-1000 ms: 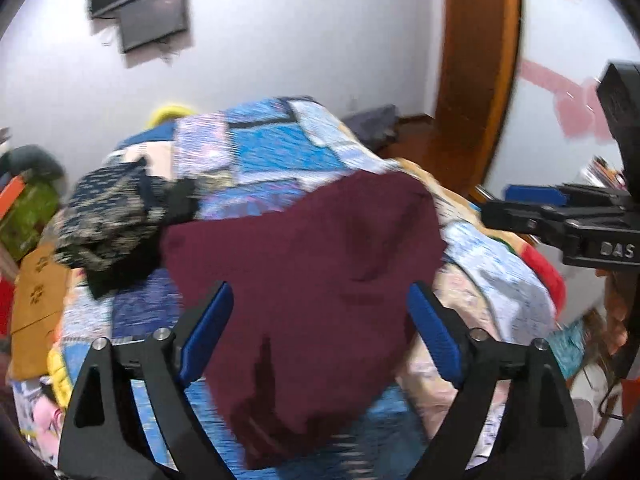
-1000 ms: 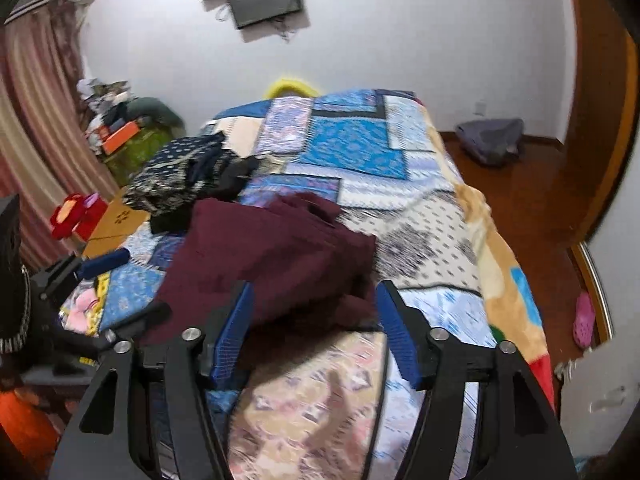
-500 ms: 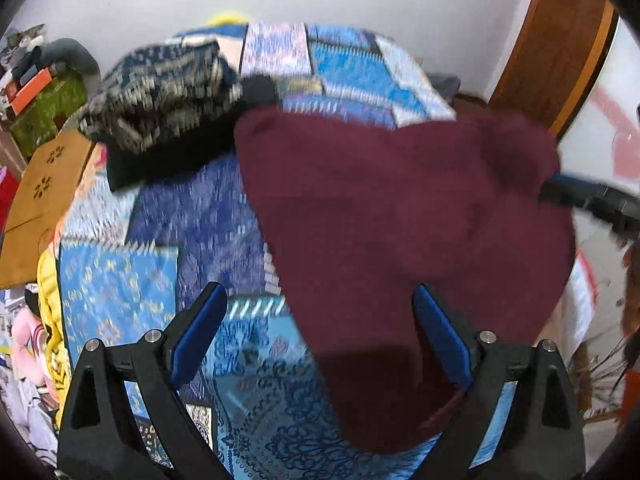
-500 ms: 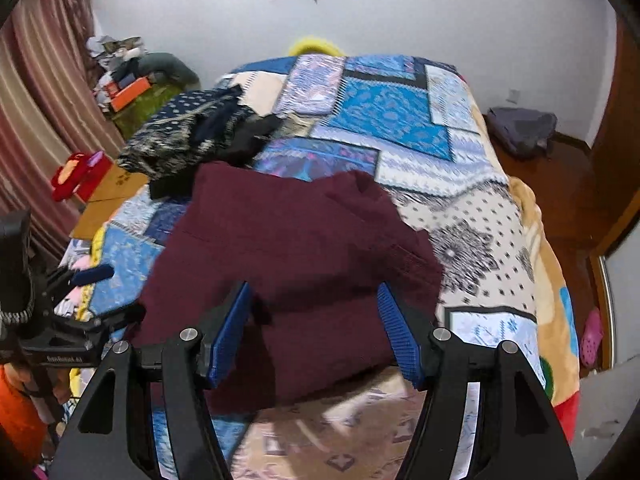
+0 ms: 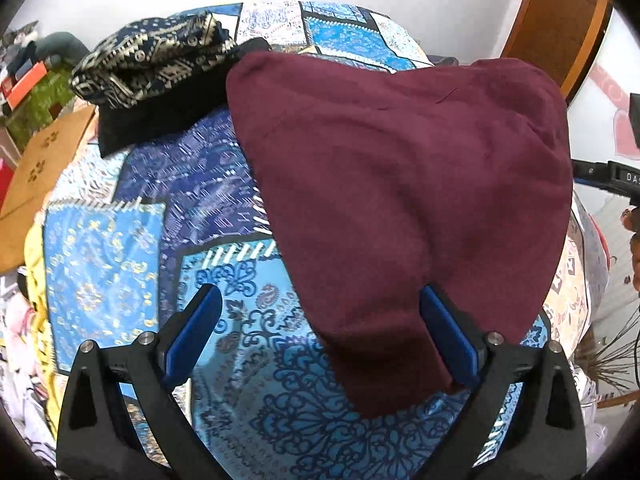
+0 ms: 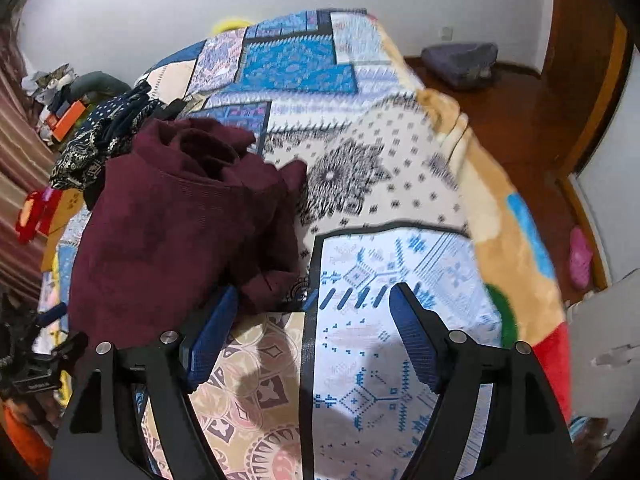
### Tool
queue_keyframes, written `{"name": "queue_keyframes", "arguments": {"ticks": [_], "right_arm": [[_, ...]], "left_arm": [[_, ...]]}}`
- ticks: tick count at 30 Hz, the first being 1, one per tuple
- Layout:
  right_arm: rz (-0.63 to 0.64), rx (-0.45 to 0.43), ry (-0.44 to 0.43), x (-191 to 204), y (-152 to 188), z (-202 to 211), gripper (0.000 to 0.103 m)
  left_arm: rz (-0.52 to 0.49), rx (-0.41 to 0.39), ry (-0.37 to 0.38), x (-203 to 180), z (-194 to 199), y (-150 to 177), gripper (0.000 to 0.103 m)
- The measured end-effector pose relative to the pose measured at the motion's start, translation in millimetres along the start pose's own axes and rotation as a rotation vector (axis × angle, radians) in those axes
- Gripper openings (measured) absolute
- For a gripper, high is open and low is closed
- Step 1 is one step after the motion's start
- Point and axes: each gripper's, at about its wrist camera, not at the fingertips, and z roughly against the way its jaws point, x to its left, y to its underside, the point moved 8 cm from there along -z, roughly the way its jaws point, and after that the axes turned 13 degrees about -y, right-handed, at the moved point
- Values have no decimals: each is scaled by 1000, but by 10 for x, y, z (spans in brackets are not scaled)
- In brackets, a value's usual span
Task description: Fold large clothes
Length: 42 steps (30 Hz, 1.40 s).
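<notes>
My left gripper (image 5: pixel 320 328) has its blue-padded jaws spread wide, gripping nothing; the dark maroon knit garment (image 5: pixel 400 200) lies under and between them, its near corner beside the right pad. My right gripper (image 6: pixel 314 332) is equally wide open and empty, its left pad just beside the garment's bunched edge (image 6: pixel 180 220). The garment rests on the blue patchwork-print bedspread (image 6: pixel 360 184). Beyond it, touching its far edge, sits a crumpled navy and gold patterned cloth (image 5: pixel 152 56).

Patchwork blue quilt (image 5: pixel 120 248) covers bed. Patterned dark cloth pile (image 5: pixel 152 60) at far left. Pink slipper (image 6: pixel 580 258) on wooden floor (image 6: pixel 512 120).
</notes>
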Motion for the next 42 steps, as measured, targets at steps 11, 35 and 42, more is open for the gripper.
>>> {"name": "queue_keyframes", "arguments": {"ticks": [11,35,42], "right_arm": [[93,-82,-160,632,-506,233,76],[-213,264,-518,165,-315,-819,101],[-219,331,-539,253,-388,-983,103]], "left_arm": [[127,-117,-97,609,326,-544,100],[415,298,461,222,-798,-500,100],[380,315,542,-45,-877,-663,100]]}}
